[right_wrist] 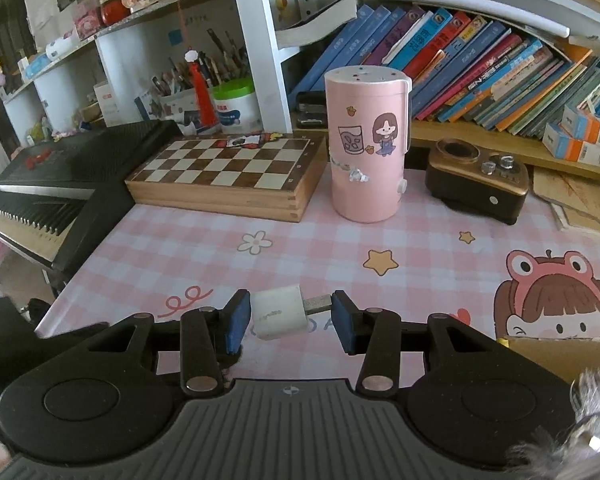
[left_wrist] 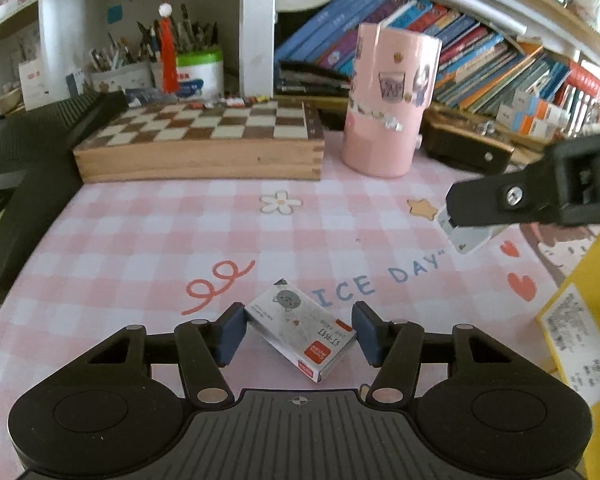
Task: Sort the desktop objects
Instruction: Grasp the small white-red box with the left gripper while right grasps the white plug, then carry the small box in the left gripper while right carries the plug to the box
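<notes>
Between the blue pads of the left gripper (left_wrist: 299, 334), a small staple box (left_wrist: 300, 334) lies slanted on the pink checked desk mat (left_wrist: 140, 240); the left pad meets its corner, the right pad stands just clear, so the jaws sit partly apart and unclamped. The right gripper (right_wrist: 291, 317) hangs above the mat, closed on a white USB charger plug (right_wrist: 278, 312), one pad on the body, the other on its metal connector. Behind stand a pink cylindrical container (right_wrist: 366, 144), a wooden chessboard box (right_wrist: 228, 176), a black keyboard (right_wrist: 52, 184) and leaning books (right_wrist: 480, 68).
</notes>
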`<state>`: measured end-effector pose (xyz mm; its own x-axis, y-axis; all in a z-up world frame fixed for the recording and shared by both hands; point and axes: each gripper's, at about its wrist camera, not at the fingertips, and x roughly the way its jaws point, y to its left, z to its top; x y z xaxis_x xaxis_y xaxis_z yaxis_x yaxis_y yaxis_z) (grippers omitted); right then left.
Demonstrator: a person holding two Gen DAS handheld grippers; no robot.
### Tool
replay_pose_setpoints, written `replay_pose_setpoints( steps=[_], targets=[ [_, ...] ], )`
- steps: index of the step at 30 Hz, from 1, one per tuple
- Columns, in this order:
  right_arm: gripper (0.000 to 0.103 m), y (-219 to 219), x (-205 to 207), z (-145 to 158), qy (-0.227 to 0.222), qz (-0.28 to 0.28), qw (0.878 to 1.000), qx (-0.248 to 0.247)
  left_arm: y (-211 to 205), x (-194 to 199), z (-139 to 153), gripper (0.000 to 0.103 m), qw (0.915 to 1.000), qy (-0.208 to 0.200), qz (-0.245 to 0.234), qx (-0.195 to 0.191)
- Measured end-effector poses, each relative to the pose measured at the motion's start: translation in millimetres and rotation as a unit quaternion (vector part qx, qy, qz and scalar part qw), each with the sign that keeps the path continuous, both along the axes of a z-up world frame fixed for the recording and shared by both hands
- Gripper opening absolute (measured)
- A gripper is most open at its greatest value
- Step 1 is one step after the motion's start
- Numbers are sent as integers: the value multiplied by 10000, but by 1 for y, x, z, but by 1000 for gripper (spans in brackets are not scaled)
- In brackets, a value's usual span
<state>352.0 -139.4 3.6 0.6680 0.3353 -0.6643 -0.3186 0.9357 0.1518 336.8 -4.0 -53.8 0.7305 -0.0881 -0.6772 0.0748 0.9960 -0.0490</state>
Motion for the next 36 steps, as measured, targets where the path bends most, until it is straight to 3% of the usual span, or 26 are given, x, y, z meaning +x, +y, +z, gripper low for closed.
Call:
replay_pose_setpoints(
  steps=[8, 22, 36],
  targets=[
    [42, 4, -26, 6, -94, 78, 9999, -89, 17, -46, 29, 57, 9996, -241, -31, -113],
    [42, 11, -115, 17, -280, 116, 9992, -255, 51, -133, 68, 57, 9980, -544, -291, -156],
    [42, 45, -206, 9, -121, 31, 9995, -300, 81, -208, 76, 57, 9966, -629, -511, -109]
  ],
)
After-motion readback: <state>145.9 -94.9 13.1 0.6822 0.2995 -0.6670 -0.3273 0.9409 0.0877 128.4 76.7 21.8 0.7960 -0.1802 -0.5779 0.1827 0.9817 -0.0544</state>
